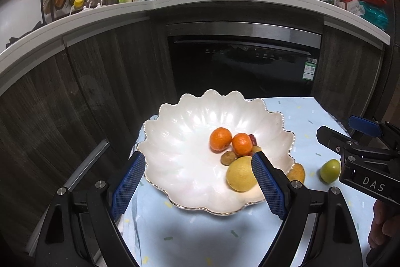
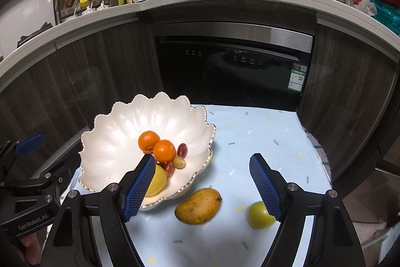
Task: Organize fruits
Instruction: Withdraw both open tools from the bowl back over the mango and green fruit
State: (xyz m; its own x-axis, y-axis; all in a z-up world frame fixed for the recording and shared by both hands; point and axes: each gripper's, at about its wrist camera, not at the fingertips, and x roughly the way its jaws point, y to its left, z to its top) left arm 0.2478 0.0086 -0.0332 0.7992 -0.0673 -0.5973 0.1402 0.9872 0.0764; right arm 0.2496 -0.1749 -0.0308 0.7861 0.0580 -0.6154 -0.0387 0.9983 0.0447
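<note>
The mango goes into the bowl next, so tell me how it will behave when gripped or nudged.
The mango lies on its side on the cloth beside the bowl. Its oblong shape would probably wobble or pivot, not roll straight. The smooth curved skin may slip between flat pads. Its dark specks suggest ripeness, so it likely bruises if squeezed hard.

The bowl's rim (image 1: 291,162) hides most of the mango (image 1: 297,173) from the left camera; a blue pad (image 2: 266,188) covers the green fruit's (image 2: 258,215) edge, another the lemon's (image 2: 157,182).
</note>
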